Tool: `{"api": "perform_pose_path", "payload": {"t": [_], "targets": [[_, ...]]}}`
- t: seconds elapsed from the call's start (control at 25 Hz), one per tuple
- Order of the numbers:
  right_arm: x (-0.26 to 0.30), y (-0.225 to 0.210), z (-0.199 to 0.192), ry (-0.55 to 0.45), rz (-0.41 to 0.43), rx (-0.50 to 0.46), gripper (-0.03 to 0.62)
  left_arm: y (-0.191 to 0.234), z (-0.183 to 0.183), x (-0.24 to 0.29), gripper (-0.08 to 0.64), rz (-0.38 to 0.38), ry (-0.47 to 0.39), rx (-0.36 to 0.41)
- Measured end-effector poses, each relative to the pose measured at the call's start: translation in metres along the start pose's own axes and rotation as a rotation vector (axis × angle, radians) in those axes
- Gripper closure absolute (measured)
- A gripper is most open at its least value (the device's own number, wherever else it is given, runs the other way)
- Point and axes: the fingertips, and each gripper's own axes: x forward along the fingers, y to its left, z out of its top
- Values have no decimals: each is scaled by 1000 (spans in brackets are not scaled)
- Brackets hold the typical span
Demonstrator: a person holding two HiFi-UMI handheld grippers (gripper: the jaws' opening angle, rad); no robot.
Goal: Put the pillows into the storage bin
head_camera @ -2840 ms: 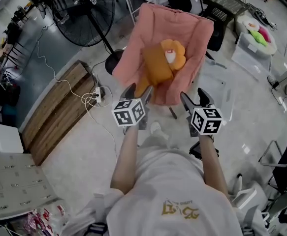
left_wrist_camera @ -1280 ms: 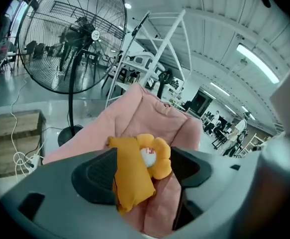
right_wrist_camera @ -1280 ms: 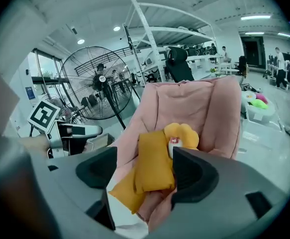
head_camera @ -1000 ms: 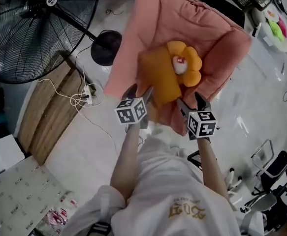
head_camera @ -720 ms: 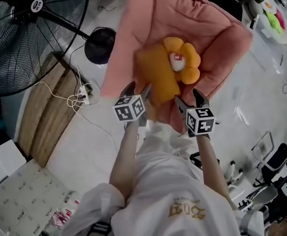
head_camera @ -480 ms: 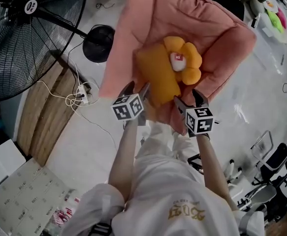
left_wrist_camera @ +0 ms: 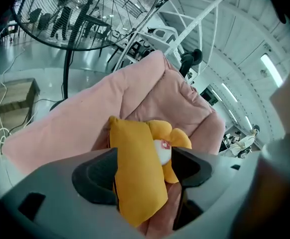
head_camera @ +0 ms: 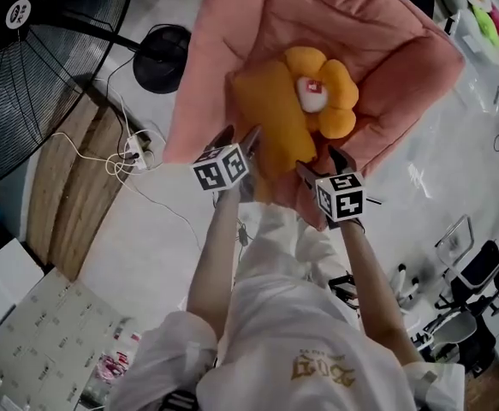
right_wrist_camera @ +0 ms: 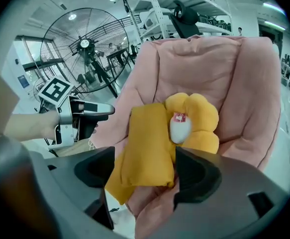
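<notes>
A flat orange pillow (head_camera: 262, 118) leans on a flower-shaped orange pillow (head_camera: 322, 92) with a white centre, both on the seat of a pink armchair (head_camera: 232, 41). My left gripper (head_camera: 237, 137) is open at the flat pillow's lower left edge. In the left gripper view the pillow (left_wrist_camera: 135, 178) shows between the jaws, and the pads do not press on it. My right gripper (head_camera: 320, 163) is at the seat's front edge, just below the pillows. Its jaws are opening and hold nothing. The pillow (right_wrist_camera: 147, 148) and flower (right_wrist_camera: 194, 118) lie ahead of them.
A large standing fan (head_camera: 35, 50) is at the left, with a power strip and cables (head_camera: 133, 152) and a wooden board (head_camera: 61, 195) on the floor beside it. Office chair bases (head_camera: 480, 272) stand at the right. A white container with green items (head_camera: 489, 20) shows top right.
Both grippers have moved forward to the armchair; the left now reaches the flat pillow's edge. The pillows have not moved.
</notes>
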Motion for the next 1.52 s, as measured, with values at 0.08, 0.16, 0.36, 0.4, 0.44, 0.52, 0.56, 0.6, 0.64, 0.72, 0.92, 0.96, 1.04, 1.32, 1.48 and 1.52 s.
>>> {"api": "perform_pose_path", "payload": {"t": [0.08,0.16,0.36,0.4,0.44,0.52,0.56,0.6,0.64,0.72,0.92,0.96,1.04,1.32,1.48,1.52], "targets": [[10,-1,-5,21,9,-5,215,6,-4,10,212,3,17,-14],[22,-4,-12,44,16,-14,209,12,-9,22,207,3,33,-37],[53,-6,-32,104,49,-38,186,28,-24,49,201,-7,72,-103],[60,-6,-35,116,55,-46,179,30,-27,55,198,-13,83,-110],[66,-7,-38,127,60,-53,175,32,-29,61,195,-20,91,-121],[79,-9,-44,150,67,-67,163,36,-34,71,184,-34,99,-161],[84,-9,-48,159,68,-68,153,38,-36,75,178,-41,101,-186],[88,-9,-50,164,69,-67,146,39,-38,79,170,-46,102,-208],[92,-10,-53,168,68,-64,133,41,-40,82,164,-48,102,-222],[101,-11,-56,175,68,-58,118,45,-41,90,147,-44,104,-230],[126,-15,-62,195,70,-78,106,54,-43,112,66,-55,110,-286],[130,-14,-62,197,71,-86,103,56,-43,115,52,-59,110,-300],[139,-12,-64,202,86,-83,89,59,-45,119,32,-60,108,-319],[155,-10,-74,220,96,-117,8,56,-52,133,4,-89,108,-388],[163,-16,-81,231,59,-98,3,58,-57,139,-2,-94,119,-396],[165,-16,-83,237,62,-92,3,57,-58,140,9,-110,126,-410]]}}
